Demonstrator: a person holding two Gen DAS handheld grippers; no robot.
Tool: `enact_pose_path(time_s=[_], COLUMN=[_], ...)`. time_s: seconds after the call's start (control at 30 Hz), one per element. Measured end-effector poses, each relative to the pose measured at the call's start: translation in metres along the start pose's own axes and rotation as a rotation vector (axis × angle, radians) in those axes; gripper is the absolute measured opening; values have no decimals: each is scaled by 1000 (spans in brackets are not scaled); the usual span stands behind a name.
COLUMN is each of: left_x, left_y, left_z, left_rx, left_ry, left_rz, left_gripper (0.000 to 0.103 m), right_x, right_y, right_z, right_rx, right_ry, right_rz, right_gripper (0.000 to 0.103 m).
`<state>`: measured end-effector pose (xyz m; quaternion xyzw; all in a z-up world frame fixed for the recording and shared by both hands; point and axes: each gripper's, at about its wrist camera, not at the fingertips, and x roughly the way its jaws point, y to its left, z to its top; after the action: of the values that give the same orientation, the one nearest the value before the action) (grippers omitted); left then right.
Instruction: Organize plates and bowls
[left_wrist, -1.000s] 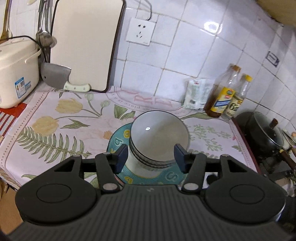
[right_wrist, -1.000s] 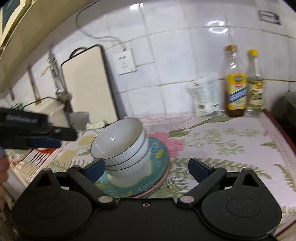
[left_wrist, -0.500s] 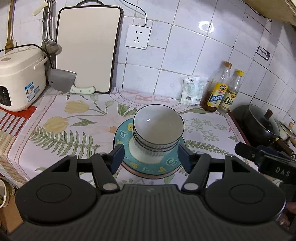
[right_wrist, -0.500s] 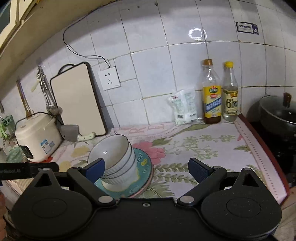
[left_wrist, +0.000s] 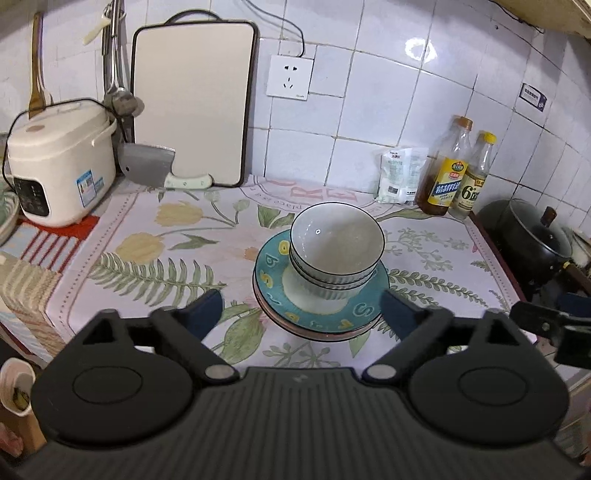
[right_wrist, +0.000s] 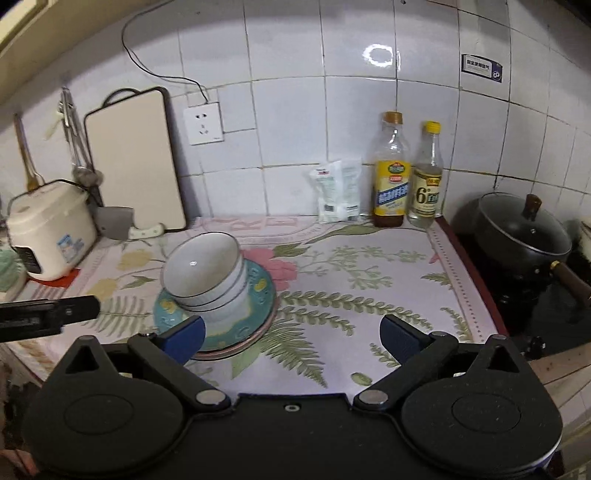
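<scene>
A stack of white ribbed bowls (left_wrist: 336, 251) with dark rims stands on a teal plate (left_wrist: 365, 312) that lies on a pink plate, in the middle of the floral counter mat. My left gripper (left_wrist: 301, 312) is open and empty, held back from the stack. My right gripper (right_wrist: 291, 334) is open and empty, to the right of the bowls (right_wrist: 203, 269) and the teal plate (right_wrist: 258, 291). The right gripper's tip shows in the left wrist view (left_wrist: 546, 321), and the left gripper's tip shows in the right wrist view (right_wrist: 48, 314).
A rice cooker (left_wrist: 59, 166), a cleaver (left_wrist: 147, 162) and a cutting board (left_wrist: 192, 103) stand at the back left. A white packet (left_wrist: 400, 179) and two bottles (left_wrist: 447, 173) stand at the back right. A black lidded pot (left_wrist: 528, 232) sits on the stove.
Both grippers have pulled back and up from the stack, which now looks smaller and farther away. The left gripper's jaws have opened wider. The bowls and plates have not moved.
</scene>
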<state>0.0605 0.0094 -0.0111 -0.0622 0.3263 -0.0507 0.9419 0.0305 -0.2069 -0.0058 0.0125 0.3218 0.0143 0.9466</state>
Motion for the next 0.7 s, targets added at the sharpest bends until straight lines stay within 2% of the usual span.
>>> enact_pose_path(time_s=[0.13,0.3,0.4,0.57,0.7], left_x=[-2,-2,-1,-3,-6], left_y=[-2,-4,-6,-6,-7], left_z=[-4,-9,-12,-14,-14], left_rx=[17,25,54,58,70], left_ry=[14,48,69,70,63], left_rz=[3,43,65,61,64], left_gripper=[96,97,97,97,97], right_x=[-6,-6,-7,-10,-6], right_y=[4,13,13,12,17], right_z=[-8,-13,-13,-18,-26], right_rx=[0,-56,-53,-24,-55], right_ry=[-13,-32,-32,-49,-66], right_rz=[8,-35,-32,-21,-80], right_gripper=[102,102,102,102,102])
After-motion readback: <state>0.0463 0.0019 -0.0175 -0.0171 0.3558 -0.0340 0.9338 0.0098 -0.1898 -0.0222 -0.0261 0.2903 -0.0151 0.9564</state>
